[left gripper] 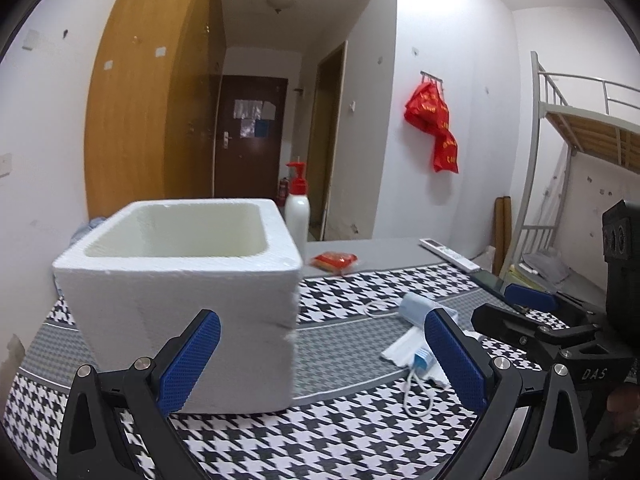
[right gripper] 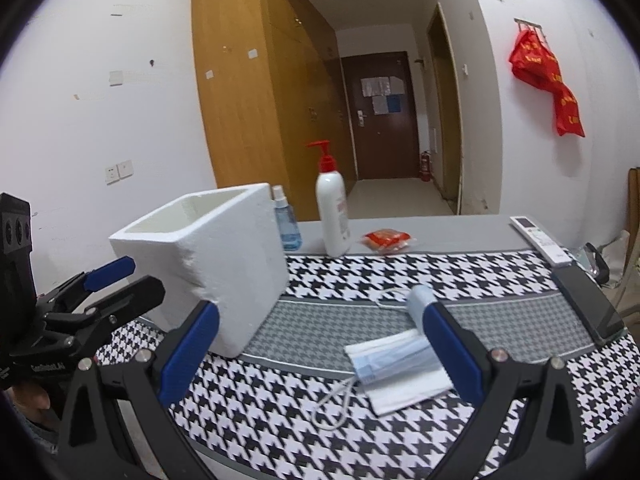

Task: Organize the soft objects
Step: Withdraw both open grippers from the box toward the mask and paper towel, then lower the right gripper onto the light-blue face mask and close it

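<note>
- On my table (right gripper: 460, 236), the foam box (right gripper: 224, 264) stands left.
- Face masks (right gripper: 396, 364) lie right of it, nearer me.
- Pump bottle (right gripper: 332, 208), spray bottle (right gripper: 286, 224) and packet (right gripper: 386, 238) sit far behind.

A table (right gripper: 460, 236) under a houndstooth cloth (right gripper: 400, 280) carries a foam box (right gripper: 224, 264), masks (right gripper: 396, 364), pump bottle (right gripper: 334, 216), spray bottle (right gripper: 286, 226), red packet (right gripper: 386, 238), remote (right gripper: 540, 240) and phone (right gripper: 588, 302).

A white foam box (right gripper: 208, 264) stands on black-and-white houndstooth cloth (right gripper: 400, 432) with a grey band. Pale blue masks (right gripper: 394, 364) lie lower centre. The pump bottle (right gripper: 332, 216) is white, red-topped; both claws (right gripper: 320, 356) have blue pads.
</note>
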Demonstrator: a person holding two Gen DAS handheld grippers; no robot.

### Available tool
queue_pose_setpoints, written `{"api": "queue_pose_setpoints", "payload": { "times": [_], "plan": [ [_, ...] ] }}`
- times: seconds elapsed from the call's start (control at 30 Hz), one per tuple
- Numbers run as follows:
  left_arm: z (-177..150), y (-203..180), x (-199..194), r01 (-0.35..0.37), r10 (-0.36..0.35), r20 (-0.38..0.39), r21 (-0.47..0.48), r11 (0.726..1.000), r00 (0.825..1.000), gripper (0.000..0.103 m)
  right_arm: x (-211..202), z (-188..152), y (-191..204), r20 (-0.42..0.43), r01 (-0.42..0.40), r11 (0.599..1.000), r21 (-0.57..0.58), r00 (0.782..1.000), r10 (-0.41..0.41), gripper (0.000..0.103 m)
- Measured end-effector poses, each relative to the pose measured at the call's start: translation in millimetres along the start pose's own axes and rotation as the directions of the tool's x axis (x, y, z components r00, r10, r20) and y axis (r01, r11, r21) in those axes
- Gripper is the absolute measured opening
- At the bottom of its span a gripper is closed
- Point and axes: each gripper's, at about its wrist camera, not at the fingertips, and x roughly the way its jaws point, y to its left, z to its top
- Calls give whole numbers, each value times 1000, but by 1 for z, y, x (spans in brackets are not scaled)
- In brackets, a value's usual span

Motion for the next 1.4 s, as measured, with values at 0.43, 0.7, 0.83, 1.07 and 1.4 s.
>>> {"api": "queue_pose_setpoints", "payload": {
  "times": [0.43,0.7,0.83,1.07,1.4],
  "plan": [
    [2,-31,16,80,-77,-48,60,995,996,102,-14,-11,-33,-6,73,996,55,997,-73,103],
    [0,-49,30,121,-113,-97,84,989,989,102,-21,-19,-53,-3,101,989,105,995,-101,103],
    [-1,-54,37,132,-121,-113,96,987,986,102,-17,-21,-60,-24,107,988,115,994,-105,103],
    [-7,-63,53,139,-123,-145,106,985,982,102,0,-20,-70,-64,96,987,127,994,-88,103],
    [-16,-66,74,137,-117,-207,88,987,971,102,24,-17,-87,-119,83,990,118,991,-69,103]
  ]
}}
